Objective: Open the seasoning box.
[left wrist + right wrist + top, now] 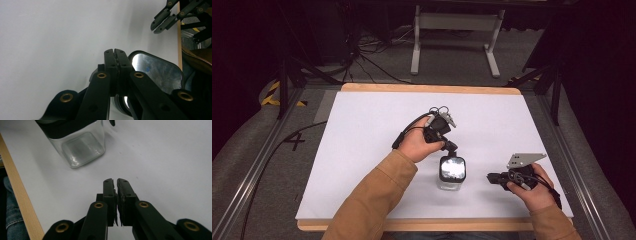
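Two black two-jaw grippers are counted. The left gripper (451,146) is held over the middle of the table, and in the left gripper view (115,51) its jaws are seen pressed flat together with nothing between them. The tips are seen just at the black rim of the jar's lid; whether contact is made cannot be told. The right gripper (490,177) is held near the table's front edge, at about three o'clock from the jar and apart from it; in the right gripper view (116,180) its jaws are all but closed, a thin slit being left between the pads, and nothing is gripped.

One jar is counted: a square clear glass jar with a black-rimmed, shiny lid (452,172), stood upright on the white table top (362,130), at roughly six o'clock from the table's centre. In the right gripper view the jar's glass body (82,148) is seen at eleven o'clock from the jaw tips, close to the pale wooden edge strip (17,195).

Two tan sleeves are counted, one on each forearm, entering from six o'clock.
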